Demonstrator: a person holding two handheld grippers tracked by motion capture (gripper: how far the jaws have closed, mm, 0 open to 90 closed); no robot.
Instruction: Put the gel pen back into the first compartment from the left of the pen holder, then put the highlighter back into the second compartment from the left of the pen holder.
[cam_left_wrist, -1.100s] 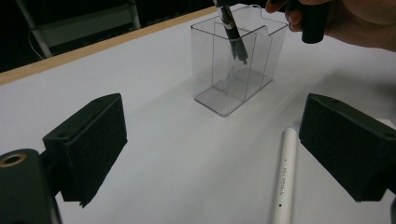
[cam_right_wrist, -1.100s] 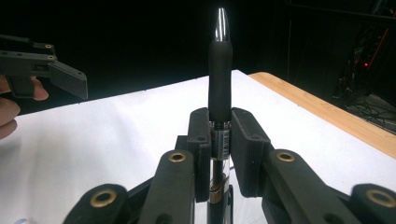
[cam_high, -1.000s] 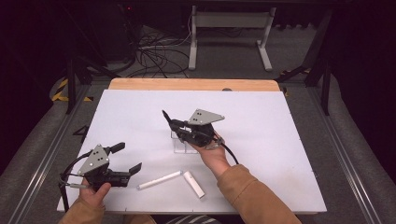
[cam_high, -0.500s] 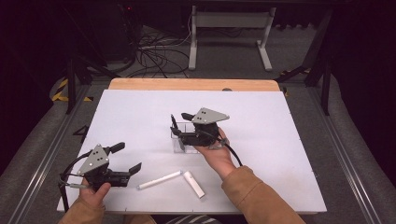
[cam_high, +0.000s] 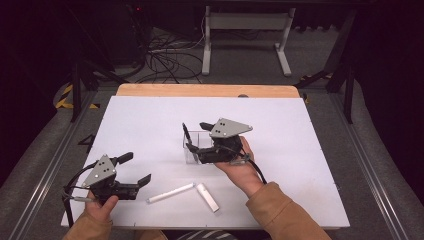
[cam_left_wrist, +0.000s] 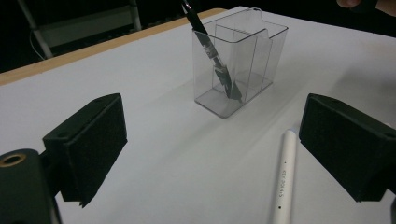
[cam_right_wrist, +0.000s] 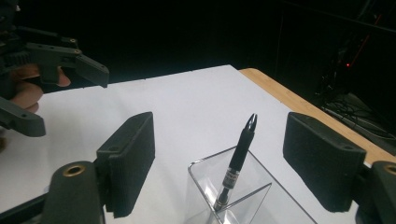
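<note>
While my right claw (cam_high: 192, 141) has just been opening, nothing between its jaws, the black pen (cam_high: 186, 135) leans in the clear holder (cam_high: 196, 150). Left claw view: thin rigid plastic, light, tippable; the white pen (cam_left_wrist: 284, 179) looks smooth, best pinched mid-barrel; left claw (cam_left_wrist: 219, 149) open. Right claw view: slim glossy pen.

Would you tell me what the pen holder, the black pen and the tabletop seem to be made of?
Pen holder: likely clear, glossy hard plastic; the pen and table show through its walls.
Black pen: probably plastic, dark with a slight sheen.
Tabletop: matt white board, apparently with a wood-coloured far edge.
</note>
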